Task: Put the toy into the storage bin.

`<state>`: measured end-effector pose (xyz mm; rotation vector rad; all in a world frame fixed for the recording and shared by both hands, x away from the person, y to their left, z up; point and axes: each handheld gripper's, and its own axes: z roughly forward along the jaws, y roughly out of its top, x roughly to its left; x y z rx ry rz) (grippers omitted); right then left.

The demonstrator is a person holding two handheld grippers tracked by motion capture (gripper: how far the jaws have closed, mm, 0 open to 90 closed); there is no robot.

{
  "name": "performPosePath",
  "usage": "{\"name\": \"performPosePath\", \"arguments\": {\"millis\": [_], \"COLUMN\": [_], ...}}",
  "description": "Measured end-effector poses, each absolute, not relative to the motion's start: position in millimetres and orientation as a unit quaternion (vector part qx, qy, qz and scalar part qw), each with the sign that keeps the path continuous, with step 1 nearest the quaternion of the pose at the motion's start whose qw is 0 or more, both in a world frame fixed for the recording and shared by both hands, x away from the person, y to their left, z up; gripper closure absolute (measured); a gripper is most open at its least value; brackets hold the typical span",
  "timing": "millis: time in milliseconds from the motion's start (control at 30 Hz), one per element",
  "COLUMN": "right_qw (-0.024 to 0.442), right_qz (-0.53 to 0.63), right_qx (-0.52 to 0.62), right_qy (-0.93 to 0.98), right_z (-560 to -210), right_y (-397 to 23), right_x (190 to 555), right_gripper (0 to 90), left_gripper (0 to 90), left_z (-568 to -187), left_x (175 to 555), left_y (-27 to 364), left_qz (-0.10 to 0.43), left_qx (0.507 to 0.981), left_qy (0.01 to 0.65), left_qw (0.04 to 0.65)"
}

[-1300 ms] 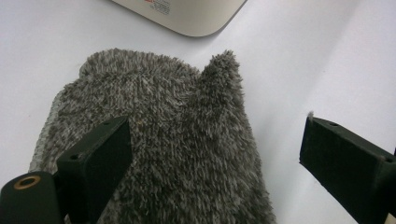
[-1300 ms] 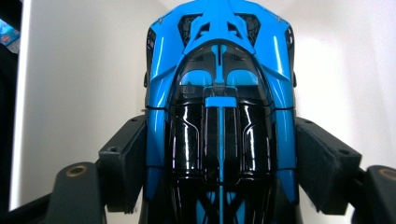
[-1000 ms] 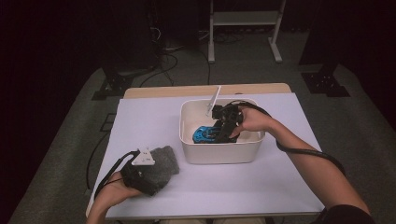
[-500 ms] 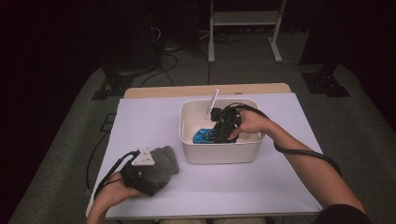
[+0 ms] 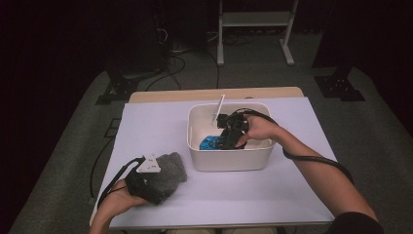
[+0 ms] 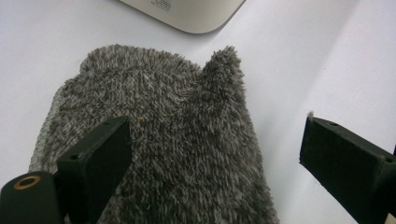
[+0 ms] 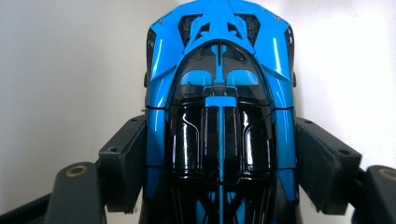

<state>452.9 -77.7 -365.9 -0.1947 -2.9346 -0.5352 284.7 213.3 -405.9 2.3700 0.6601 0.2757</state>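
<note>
Now my right gripper (image 5: 225,143) is down inside the white bin (image 5: 229,161), jaws set on either flank of the blue toy car (image 7: 219,116). In the right gripper view both pads lie flush against the car's sides, so I read this as a pinch across its body. I take the car by its sides, at mid-length, so it should hang level when lifted. The car sits on the bin floor, toward the left part of the bin in the high view.

My left gripper (image 6: 212,156) rests low over the grey fuzzy mitt (image 6: 154,149) on the white table cover (image 5: 160,126), jaws spread wide and not closed on anything: one jaw rests on the pile, the other is off past its edge. The mitt lies just beside the bin's near-left corner.

Obstacles: the bin walls hem the right gripper in, so I judge the exit is straight up. A thin white stick (image 5: 219,108) leans over the far rim, near my wrist; a careless lift might knock it.
</note>
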Motion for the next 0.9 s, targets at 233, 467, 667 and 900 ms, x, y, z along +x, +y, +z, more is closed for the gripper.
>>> {"name": "performPosePath", "arguments": {"millis": [233,467,667,900], "right_qw": [0.08,0.08,0.079,0.078], "right_qz": [-0.176,-0.178,-0.179,-0.168], "right_qx": [-0.065,-0.064,-0.064,-0.061], "right_qy": [-0.979,-0.979,-0.979,-0.981], "right_z": [-367.9,-368.0,-366.6,-367.8], "right_y": [-75.3,-74.9,-75.0,-72.5], "right_x": [454.1,453.9,452.9,452.1], "right_gripper": [25.2,25.1,25.1,26.8], "left_gripper": [8.7,8.7,8.7,8.7], "left_z": [-405.6,-404.6,-404.8,-404.8], "left_x": [284.4,284.0,283.5,283.5], "left_y": [213.6,214.0,212.9,212.6], "left_qz": [0.106,0.107,0.107,0.107], "left_qx": [0.905,0.905,0.905,0.906], "left_qy": [0.252,0.251,0.25,0.249], "left_qw": [0.326,0.327,0.327,0.326]}}
